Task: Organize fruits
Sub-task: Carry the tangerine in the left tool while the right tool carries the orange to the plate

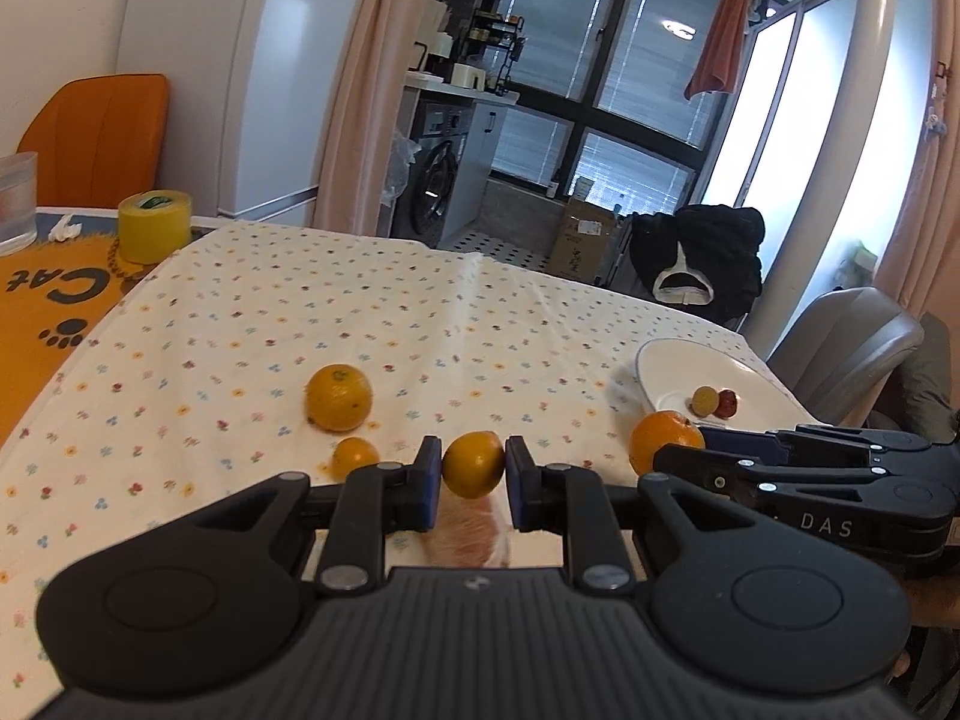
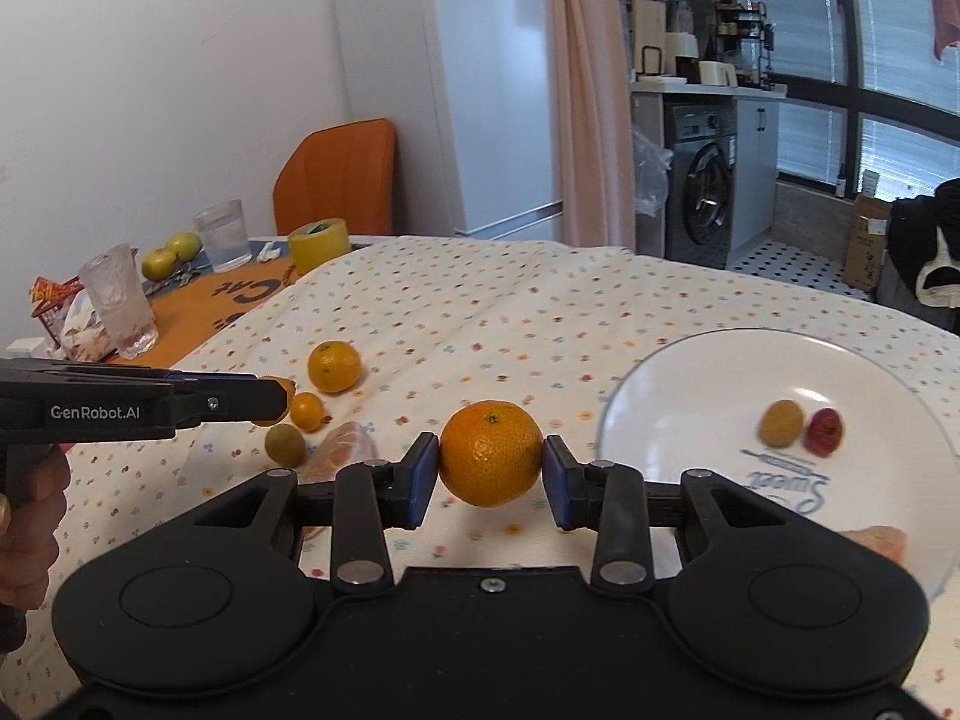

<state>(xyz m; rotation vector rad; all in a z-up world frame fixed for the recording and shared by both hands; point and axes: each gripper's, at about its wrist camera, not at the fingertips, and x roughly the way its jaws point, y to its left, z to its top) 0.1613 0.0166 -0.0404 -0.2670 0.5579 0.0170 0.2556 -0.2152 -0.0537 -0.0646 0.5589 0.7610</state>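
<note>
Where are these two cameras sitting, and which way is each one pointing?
Left wrist view: rides on the left gripper, looking forward along its fingers, which pinch a small orange fruit above the floral tablecloth; the right gripper shows at the right.
Right wrist view: rides on the right gripper, which clamps a larger orange; the white plate lies to the right, and the left gripper and a hand show at the left.
Shared: plate, loose oranges, yellow tape roll, washing machine.

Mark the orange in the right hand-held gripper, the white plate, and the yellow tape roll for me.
orange (image 2: 491, 453), right wrist view, middle of its peel.
white plate (image 2: 690, 384), right wrist view, bare inner surface near the left rim.
yellow tape roll (image 1: 155, 228), left wrist view, its side wall.
</note>
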